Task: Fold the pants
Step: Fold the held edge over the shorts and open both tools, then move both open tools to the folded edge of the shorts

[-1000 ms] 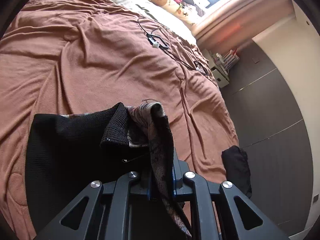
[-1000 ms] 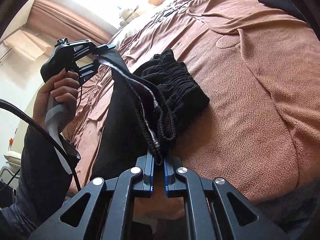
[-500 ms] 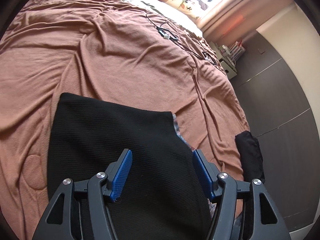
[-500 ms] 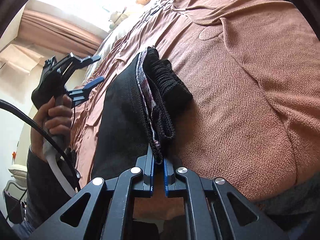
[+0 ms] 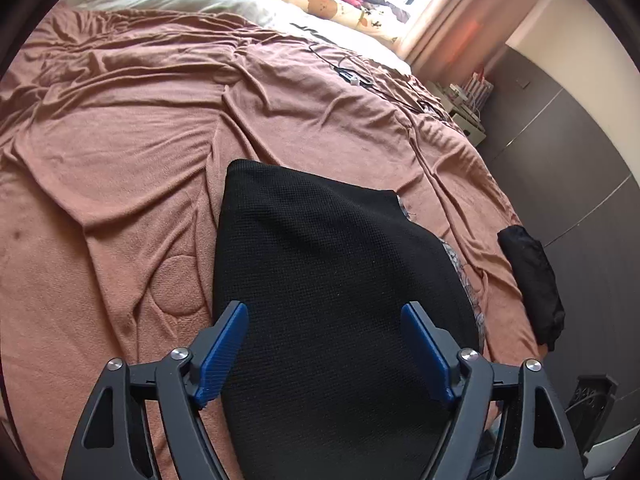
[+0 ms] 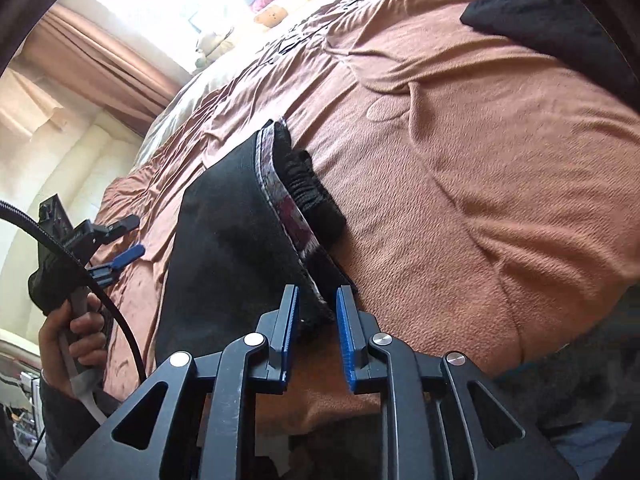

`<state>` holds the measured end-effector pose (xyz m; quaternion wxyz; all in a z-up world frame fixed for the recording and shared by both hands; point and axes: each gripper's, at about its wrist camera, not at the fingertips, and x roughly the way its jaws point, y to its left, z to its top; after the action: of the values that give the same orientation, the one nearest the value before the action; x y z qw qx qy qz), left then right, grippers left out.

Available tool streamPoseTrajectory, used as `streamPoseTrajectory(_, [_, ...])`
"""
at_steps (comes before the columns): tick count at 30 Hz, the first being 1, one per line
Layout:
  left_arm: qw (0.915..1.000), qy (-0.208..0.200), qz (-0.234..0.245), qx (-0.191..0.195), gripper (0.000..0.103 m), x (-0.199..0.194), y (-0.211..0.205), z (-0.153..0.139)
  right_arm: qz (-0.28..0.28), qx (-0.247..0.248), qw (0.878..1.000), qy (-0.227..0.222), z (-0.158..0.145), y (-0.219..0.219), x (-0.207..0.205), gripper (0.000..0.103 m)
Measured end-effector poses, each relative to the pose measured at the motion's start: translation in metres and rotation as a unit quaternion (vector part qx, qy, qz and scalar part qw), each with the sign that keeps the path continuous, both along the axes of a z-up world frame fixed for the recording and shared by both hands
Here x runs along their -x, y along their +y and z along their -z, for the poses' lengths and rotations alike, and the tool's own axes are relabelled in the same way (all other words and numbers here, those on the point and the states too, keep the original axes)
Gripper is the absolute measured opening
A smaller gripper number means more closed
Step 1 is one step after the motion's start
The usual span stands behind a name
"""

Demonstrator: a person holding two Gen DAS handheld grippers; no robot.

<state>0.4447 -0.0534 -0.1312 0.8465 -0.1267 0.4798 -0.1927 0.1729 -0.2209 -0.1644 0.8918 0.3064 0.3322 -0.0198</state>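
The black pants (image 5: 328, 260) lie folded flat on the brown bedspread (image 5: 120, 160). In the right wrist view the pants (image 6: 224, 240) show a patterned lining and the gathered waistband (image 6: 308, 184) along their right edge. My left gripper (image 5: 324, 312) hovers over the fold with its jaws opening wide and nothing between the pads. It also shows at the left in the right wrist view as the left gripper (image 6: 120, 240), held by a hand (image 6: 76, 332). My right gripper (image 6: 318, 312) has its jaws opening; the pants' near corner sits in the gap, and the pads stand off it.
A second black garment (image 5: 532, 280) lies at the bed's right edge, by the dark wardrobe doors (image 5: 580, 140). A thin cable (image 5: 352, 76) trails over the bedspread farther up. Pillows and plush toys (image 5: 320, 0) are at the head under the window.
The left gripper let go of the raised pants hem, opened wide and drew back. The pants dropped into a flat fold. The right gripper's shut pads parted around the corner.
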Motion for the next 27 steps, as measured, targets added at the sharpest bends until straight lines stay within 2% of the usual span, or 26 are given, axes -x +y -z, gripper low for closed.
streamPoseTrajectory(1, [1.0,-0.004,0.003,-0.008,0.089,0.004,0.0,-0.001,0.004,0.011,1.0,0.0,-0.004,0.002,0.001,0.019])
streamPoseTrajectory(3, [0.9997,-0.007,0.01,-0.019,0.093,0.009,0.0,-0.002,0.009,0.034,0.999,0.001,-0.01,0.01,0.004,0.034])
streamPoseTrajectory(4, [0.9996,-0.007,0.017,-0.023,0.095,0.012,-0.001,-0.002,0.013,0.048,0.999,0.002,-0.012,0.013,0.008,0.051])
streamPoseTrajectory(5, [0.9994,-0.006,0.022,-0.026,0.096,0.014,-0.001,-0.002,0.02,0.063,0.998,0.002,-0.014,0.016,0.009,0.061])
streamPoseTrajectory(9, [0.999,-0.015,0.031,-0.027,0.101,0.024,0.001,-0.005,0.038,0.124,0.992,-0.001,-0.025,0.034,0.01,0.067])
streamPoseTrajectory(11, [0.9984,-0.03,0.039,-0.026,0.102,0.031,0.001,-0.009,0.04,0.138,0.99,-0.005,-0.028,0.042,0.01,0.077])
streamPoseTrajectory(15, [0.995,-0.051,0.079,-0.034,0.102,0.045,-0.004,-0.015,0.058,0.159,0.985,-0.012,-0.033,0.052,0.006,0.078])
streamPoseTrajectory(19, [0.9906,-0.069,0.096,-0.068,0.102,0.057,-0.009,-0.018,0.043,0.168,0.984,-0.024,-0.036,0.06,0.003,0.078])
streamPoseTrajectory(23, [0.9865,-0.096,0.107,-0.08,0.102,0.071,-0.01,-0.02,0.032,0.186,0.98,-0.057,-0.041,0.062,0.004,0.078])
streamPoseTrajectory(27, [0.9837,-0.102,0.097,-0.112,0.102,0.074,-0.009,-0.018,0.016,0.179,0.978,-0.102,-0.046,0.059,0.007,0.078])
